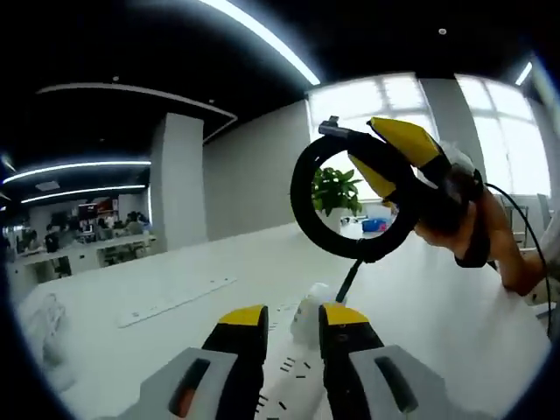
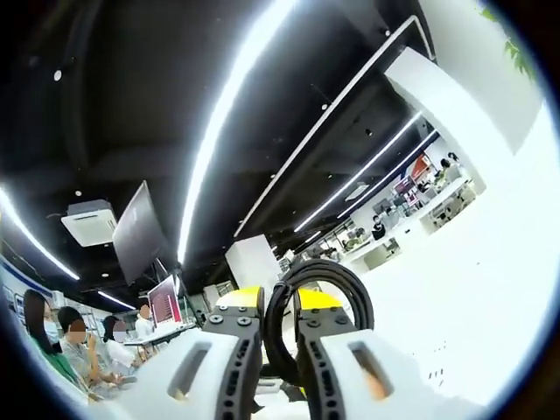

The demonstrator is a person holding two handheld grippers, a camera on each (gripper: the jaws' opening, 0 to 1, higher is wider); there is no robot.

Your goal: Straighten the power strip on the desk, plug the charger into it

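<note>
A long white desk point(image 1: 219, 262) ran back toward the room's far side. On it lay a flat white power strip point(image 1: 175, 300), angled across the surface. Nearer, just beyond the jaws, stood a small white object, possibly the charger point(image 1: 308, 317), too blurred to be sure.

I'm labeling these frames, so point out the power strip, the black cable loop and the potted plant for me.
power strip point(image 1: 175, 300): left gripper view, middle of its long white body on the desk.
black cable loop point(image 1: 302, 206): left gripper view, left arc of the ring.
potted plant point(image 1: 335, 188): left gripper view, its green leaves, seen through the loop.
</note>
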